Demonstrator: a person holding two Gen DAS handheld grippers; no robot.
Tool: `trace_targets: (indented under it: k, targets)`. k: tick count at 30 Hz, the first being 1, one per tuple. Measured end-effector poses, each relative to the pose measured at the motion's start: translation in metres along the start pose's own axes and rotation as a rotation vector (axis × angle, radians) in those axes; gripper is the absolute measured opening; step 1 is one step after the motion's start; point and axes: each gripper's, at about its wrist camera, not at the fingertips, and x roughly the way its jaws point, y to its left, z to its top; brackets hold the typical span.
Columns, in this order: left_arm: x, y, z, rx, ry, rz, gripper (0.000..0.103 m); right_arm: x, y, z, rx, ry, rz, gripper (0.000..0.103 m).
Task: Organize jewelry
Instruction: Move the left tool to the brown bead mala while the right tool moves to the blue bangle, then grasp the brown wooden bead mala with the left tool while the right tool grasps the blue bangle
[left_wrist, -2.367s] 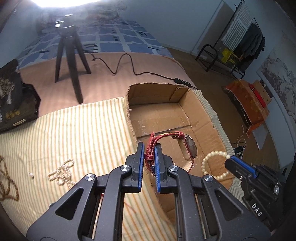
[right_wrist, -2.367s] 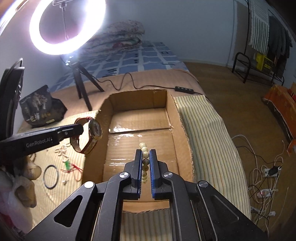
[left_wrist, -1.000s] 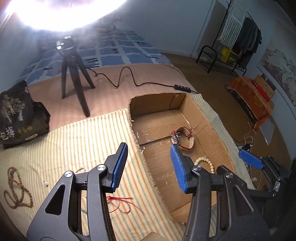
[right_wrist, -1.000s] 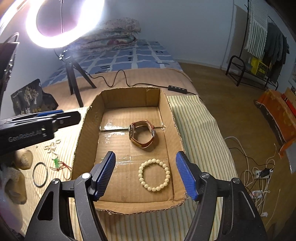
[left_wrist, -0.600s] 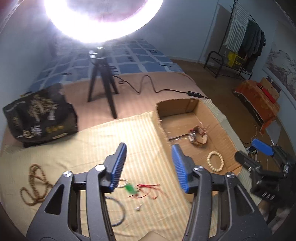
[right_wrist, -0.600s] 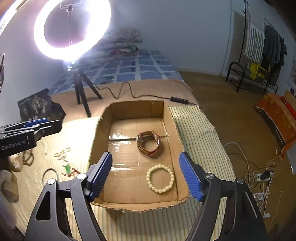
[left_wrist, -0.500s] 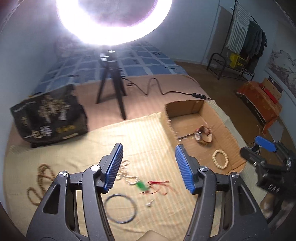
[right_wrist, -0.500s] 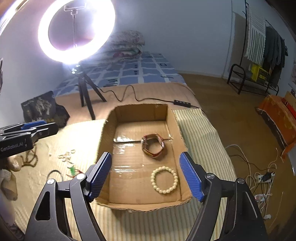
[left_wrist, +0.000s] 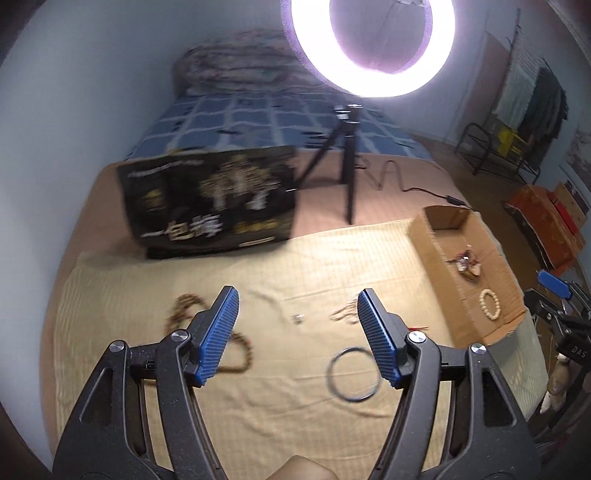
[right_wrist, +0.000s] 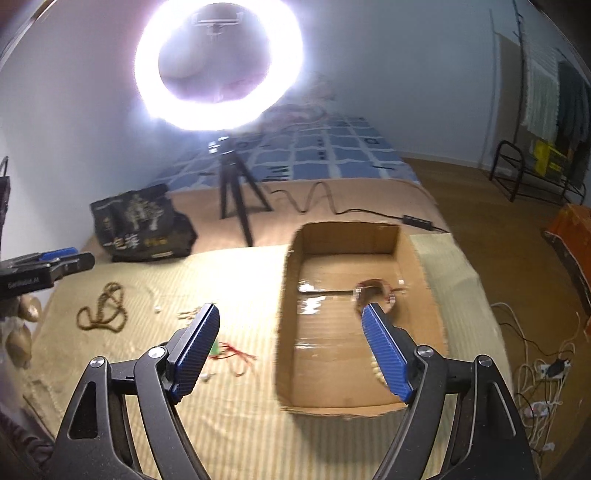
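- Left wrist view: the left gripper (left_wrist: 297, 332) has its fingers spread wide and holds nothing. It hangs over the striped cloth (left_wrist: 258, 266).
- A brown bead necklace (left_wrist: 184, 306) and a dark ring bangle (left_wrist: 354, 373) lie on the cloth.
- The watch (left_wrist: 468, 266) and the pearl bracelet (left_wrist: 489, 303) lie inside the cardboard box (left_wrist: 428, 240).
- The right gripper (right_wrist: 291, 350) is also spread wide and empty, above the box's left wall.

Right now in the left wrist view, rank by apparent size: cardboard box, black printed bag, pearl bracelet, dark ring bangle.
1. black printed bag
2. cardboard box, though it sits at the distorted fisheye edge, so the gap is unsure
3. dark ring bangle, which lies nearer the camera
4. pearl bracelet, inside the box
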Motion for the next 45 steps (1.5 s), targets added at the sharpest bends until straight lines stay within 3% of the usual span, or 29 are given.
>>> trace_targets:
  k: [12, 18, 22, 33, 45]
  targets:
    - [0.008, 0.129, -0.037, -0.243, 0.084, 0.049, 0.073, 0.026, 0.052, -0.016, -0.078, 0.056, 0.11, 0.08]
    - [0.024, 0.169, -0.069, -0.377, 0.174, 0.01, 0.074, 0.042, 0.07, -0.023, -0.103, 0.084, 0.136, 0.08]
    - [0.044, 0.176, -0.084, -0.43, 0.238, -0.027, 0.074, 0.057, 0.078, -0.031, -0.11, 0.127, 0.159, 0.08]
    - [0.083, 0.193, -0.092, -0.562, 0.268, -0.063, 0.074, 0.085, 0.093, -0.047, -0.142, 0.188, 0.196, 0.08]
    - [0.108, 0.174, -0.066, -0.512, 0.249, -0.091, 0.079, 0.108, 0.105, -0.053, -0.146, 0.226, 0.295, 0.08]
